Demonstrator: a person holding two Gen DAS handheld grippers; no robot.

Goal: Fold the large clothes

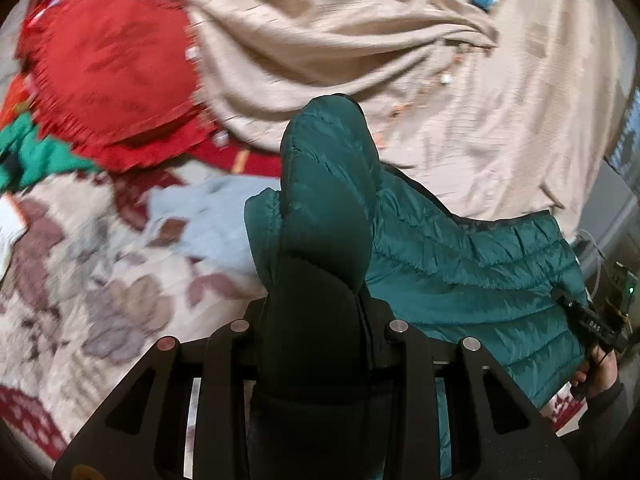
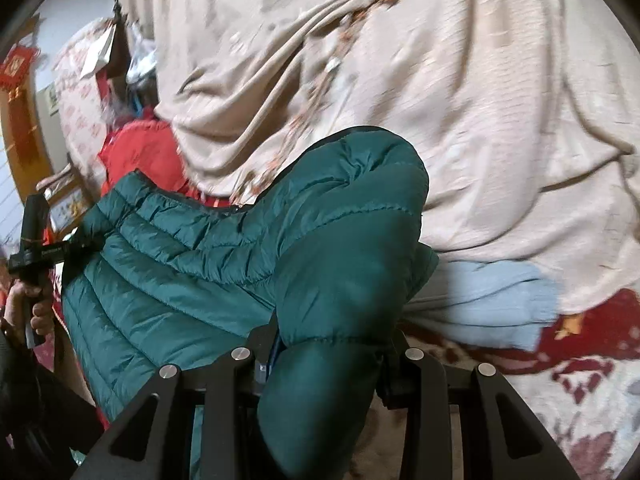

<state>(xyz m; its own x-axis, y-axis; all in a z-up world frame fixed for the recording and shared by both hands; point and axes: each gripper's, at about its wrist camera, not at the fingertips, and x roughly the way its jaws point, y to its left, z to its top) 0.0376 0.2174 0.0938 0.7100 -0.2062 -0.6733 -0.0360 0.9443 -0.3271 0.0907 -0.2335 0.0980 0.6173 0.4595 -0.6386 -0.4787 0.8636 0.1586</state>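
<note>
A beige sheet (image 1: 360, 40) is spread at 12 o'clock over the floral cover (image 1: 80, 280). The teal jacket (image 1: 460, 264) is stretched between both tools, pinched in the left gripper (image 1: 320, 320) and the right gripper (image 2: 328, 344), each closed on bunched fabric.
</note>
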